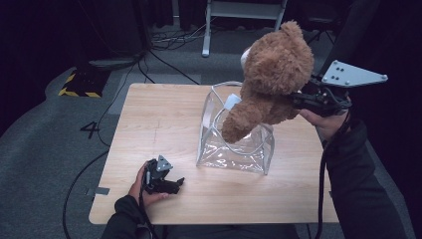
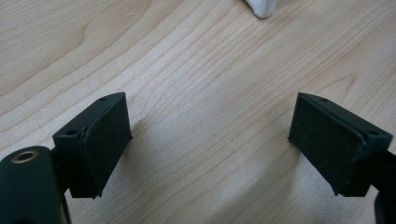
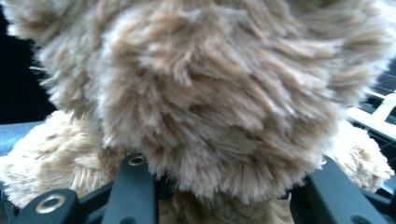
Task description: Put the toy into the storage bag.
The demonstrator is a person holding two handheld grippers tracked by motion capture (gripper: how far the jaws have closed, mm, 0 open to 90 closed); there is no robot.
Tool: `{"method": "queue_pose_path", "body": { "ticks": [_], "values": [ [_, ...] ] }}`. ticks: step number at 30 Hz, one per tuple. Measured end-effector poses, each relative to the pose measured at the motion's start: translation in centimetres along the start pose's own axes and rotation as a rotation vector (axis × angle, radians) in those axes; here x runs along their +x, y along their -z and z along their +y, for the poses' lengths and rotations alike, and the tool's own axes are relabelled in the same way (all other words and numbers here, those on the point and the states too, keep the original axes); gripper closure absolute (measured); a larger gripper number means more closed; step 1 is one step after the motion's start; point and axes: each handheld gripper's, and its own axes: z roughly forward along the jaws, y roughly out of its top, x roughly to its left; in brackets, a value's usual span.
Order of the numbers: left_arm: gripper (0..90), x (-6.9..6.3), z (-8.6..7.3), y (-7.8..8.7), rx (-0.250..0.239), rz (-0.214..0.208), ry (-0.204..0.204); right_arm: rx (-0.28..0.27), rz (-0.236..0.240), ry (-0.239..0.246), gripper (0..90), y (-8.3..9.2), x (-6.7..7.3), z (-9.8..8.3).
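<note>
Above the clear bag (image 1: 234, 144), the right claw (image 1: 298, 102) clamps the teddy bear (image 1: 271, 79).

Fluffy brown plush teddy bear (image 3: 224, 93) hides right gripper's (image 1: 303, 102) pads; small white object (image 2: 262, 7) cut off at top edge.

A light wooden table (image 1: 149, 119) carries a clear plastic bag (image 1: 239, 152) standing open.

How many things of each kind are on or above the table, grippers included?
Brown teddy bear: 1
Clear plastic bag: 1
Grippers: 2, the left gripper and the right gripper
Total: 4
</note>
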Motion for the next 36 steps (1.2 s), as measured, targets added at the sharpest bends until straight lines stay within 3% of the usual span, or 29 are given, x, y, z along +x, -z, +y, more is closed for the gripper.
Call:
{"method": "queue_pose_path", "body": {
  "ticks": [20,36],
  "values": [
    [12.9,0.0,0.0,0.0,0.0,0.0,0.0,0.057,0.088,0.01,56.8,-5.5,2.6,-0.6],
    [12.9,0.0,0.0,0.0,-0.001,0.0,0.0,0.074,0.154,-0.054,56.3,-8.8,3.1,-2.9]
  ]
}}
